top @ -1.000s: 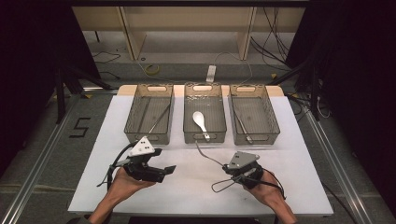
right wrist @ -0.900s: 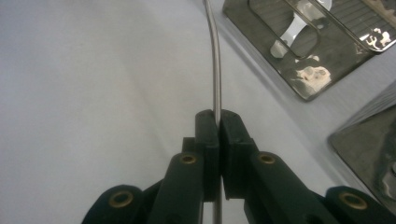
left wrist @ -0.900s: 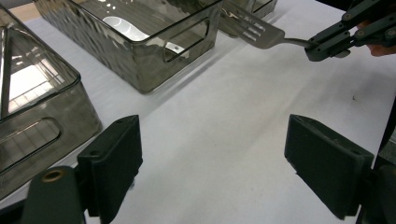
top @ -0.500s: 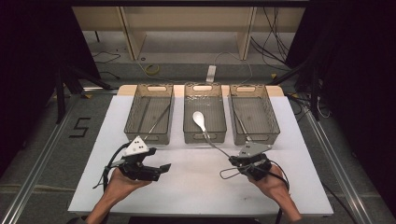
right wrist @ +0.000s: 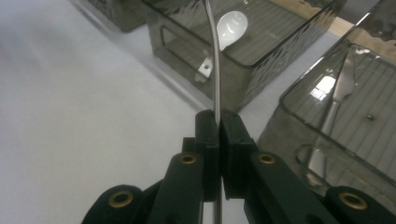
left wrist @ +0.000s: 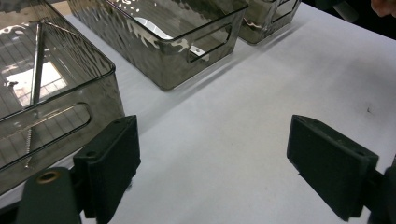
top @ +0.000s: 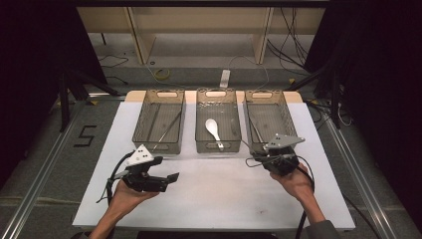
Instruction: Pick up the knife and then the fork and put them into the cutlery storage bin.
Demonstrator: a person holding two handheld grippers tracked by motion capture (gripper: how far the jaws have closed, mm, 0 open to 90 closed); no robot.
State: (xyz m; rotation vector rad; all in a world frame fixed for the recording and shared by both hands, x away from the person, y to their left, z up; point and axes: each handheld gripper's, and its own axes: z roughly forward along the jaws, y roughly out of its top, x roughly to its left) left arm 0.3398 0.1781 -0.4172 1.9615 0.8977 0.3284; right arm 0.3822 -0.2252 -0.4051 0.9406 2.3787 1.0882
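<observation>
Three smoky clear bins stand in a row at the back of the white table [top: 209, 194]: left bin [top: 160, 144], middle bin [top: 218, 144], right bin [top: 251, 124]. A white spoon [top: 213, 128] lies in the middle bin. My right gripper [top: 259, 158] sits at the right bin's near left corner, shut on a thin metal utensil [right wrist: 212, 60]. The utensil's handle runs up from between the jaws of this gripper [right wrist: 218, 116], edge-on, and its far end is out of frame. My left gripper [top: 171, 178] hovers open over the table in front of the left bin, its jaws wide apart around nothing [left wrist: 212, 140].
The left bin [left wrist: 56, 93] holds a thin metal rod [left wrist: 37, 60]. Another metal utensil [right wrist: 334, 107] lies in the right bin [right wrist: 299, 93]. The white spoon [right wrist: 232, 23] shows through the middle bin's wall [right wrist: 187, 42]. Shelving and cables lie beyond the table's far edge.
My right gripper has carried the metal utensil to the right and away from me, up to the right bin. The left gripper has drifted slightly nearer and stays open.
</observation>
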